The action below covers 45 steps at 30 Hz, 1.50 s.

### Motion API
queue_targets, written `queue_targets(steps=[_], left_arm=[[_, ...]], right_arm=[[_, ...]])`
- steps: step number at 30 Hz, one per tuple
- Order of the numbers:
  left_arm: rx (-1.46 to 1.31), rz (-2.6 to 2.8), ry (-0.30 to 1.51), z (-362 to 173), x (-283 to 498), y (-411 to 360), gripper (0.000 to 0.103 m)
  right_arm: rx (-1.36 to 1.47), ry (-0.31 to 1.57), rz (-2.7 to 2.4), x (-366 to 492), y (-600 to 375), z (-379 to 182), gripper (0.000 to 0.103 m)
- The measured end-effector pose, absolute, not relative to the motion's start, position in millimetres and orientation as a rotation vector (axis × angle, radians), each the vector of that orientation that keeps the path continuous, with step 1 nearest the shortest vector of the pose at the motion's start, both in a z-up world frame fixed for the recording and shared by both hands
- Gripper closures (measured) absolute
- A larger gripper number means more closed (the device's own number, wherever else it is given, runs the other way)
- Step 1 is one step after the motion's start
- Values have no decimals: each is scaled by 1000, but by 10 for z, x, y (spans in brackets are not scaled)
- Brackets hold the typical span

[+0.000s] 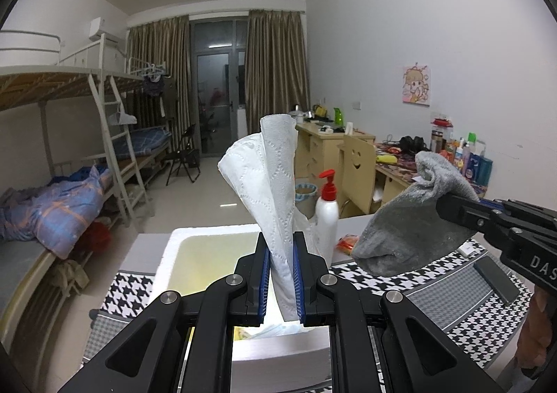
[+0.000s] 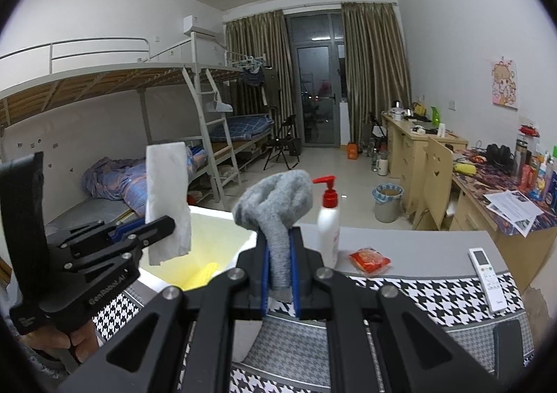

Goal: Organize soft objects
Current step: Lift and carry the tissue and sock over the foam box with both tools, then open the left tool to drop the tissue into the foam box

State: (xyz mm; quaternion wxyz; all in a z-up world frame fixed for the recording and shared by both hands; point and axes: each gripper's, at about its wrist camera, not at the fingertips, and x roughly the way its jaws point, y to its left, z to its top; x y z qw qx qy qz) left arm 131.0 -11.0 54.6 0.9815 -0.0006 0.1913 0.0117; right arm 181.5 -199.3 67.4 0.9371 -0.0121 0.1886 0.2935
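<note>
left gripper (image 1: 281, 283): clamping a white paper towel (image 1: 269, 180) between its blue pads; the sheet is standing up and fanning out above the jaws, its lower end hanging below them.
right gripper (image 2: 279, 276): clamping a grey sock (image 2: 276, 208) between its blue pads; the sock's bunched end is flopping over above the jaws.
landmark: white foam box (image 1: 174, 246), open-topped, yellowish inside, sitting on the table.
paper towel vs box: hanging directly over the box's near part, not touching the rim.
sock vs box: hovering just right of the box's right wall, over the houndstooth mat (image 2: 435, 292); not over the box opening.
grippers: side by side, apart, the left one over the box, the right one beside it.
pump bottle (image 2: 329, 219): standing upright just right of the box's far right corner, close behind the sock.
red snack packet (image 2: 369, 259): lying right of the bottle, further from the box.
remote control (image 2: 485, 269): lying well right of the box, near the table's right edge.
edges: grey tabletop (image 2: 417, 243) is running bare behind the packet, right of the box.
box interior: something yellow is lying in it; cannot tell what.
</note>
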Motion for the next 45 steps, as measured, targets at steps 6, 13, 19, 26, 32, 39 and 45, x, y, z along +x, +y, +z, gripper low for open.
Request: queue_targets(steps=[6, 13, 19, 26, 32, 39, 45], left_arm=[[-13, 69, 396, 491, 1356, 41, 90], [-28, 88, 431, 406, 1473, 154, 90], [-48, 93, 463, 331, 1524, 237, 34], [-65, 121, 432, 351, 1451, 328, 13], [-82, 140, 414, 373, 1402, 413, 6], [-94, 153, 412, 356, 1348, 509, 6], [-101, 172, 395, 365, 1262, 619, 6]], right_arm=[[-33, 395, 618, 1821, -1855, 654, 90], [-43, 402, 627, 1854, -1731, 642, 90], [-49, 405, 614, 1881, -1710, 642, 90], [-50, 396, 606, 1859, -1648, 688, 90], [-58, 385, 609, 1836, -1586, 716, 90], [-72, 353, 627, 1800, -1476, 811, 90], [-90, 368, 662, 1826, -1295, 778, 90]])
